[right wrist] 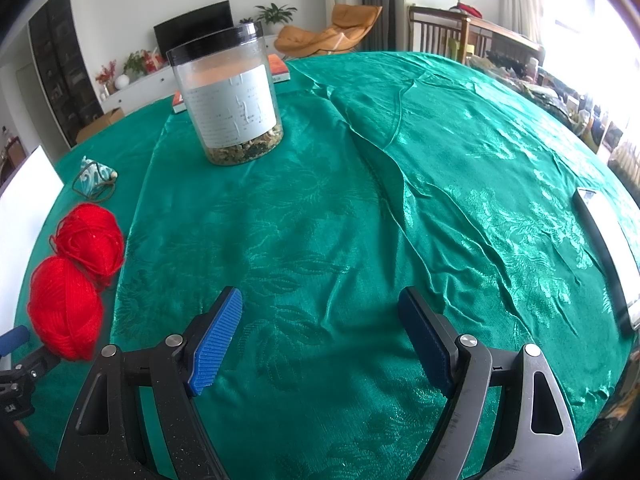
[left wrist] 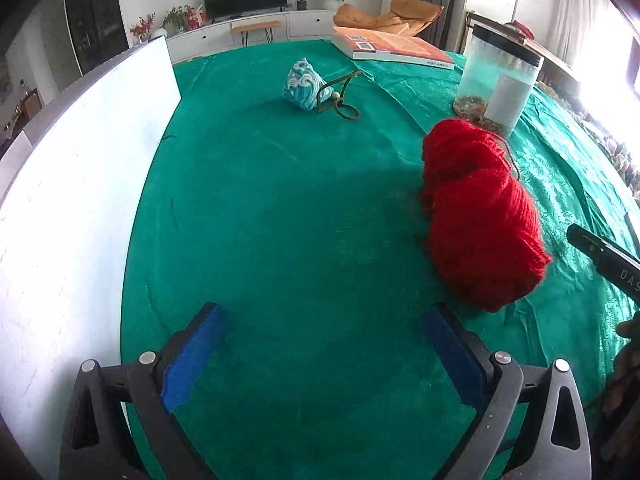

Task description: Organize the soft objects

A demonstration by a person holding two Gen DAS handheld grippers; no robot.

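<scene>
A green cloth covers the table. On it lie red yarn at three o'clock, a patterned pouch at twelve, a book and jar toward one, a white board at nine.

Red yarn skein – patterned pouch beyond

LIGHT: bright daylight entered from windows at right, overexposed in both views | GLARE: sheen on green cloth and white board | SHADOW: soft, beside red yarn | DISTORTION: strong fisheye curvature, dark vignette at corners | FOCUS: yarn slightly blurred; background soft
</scene>
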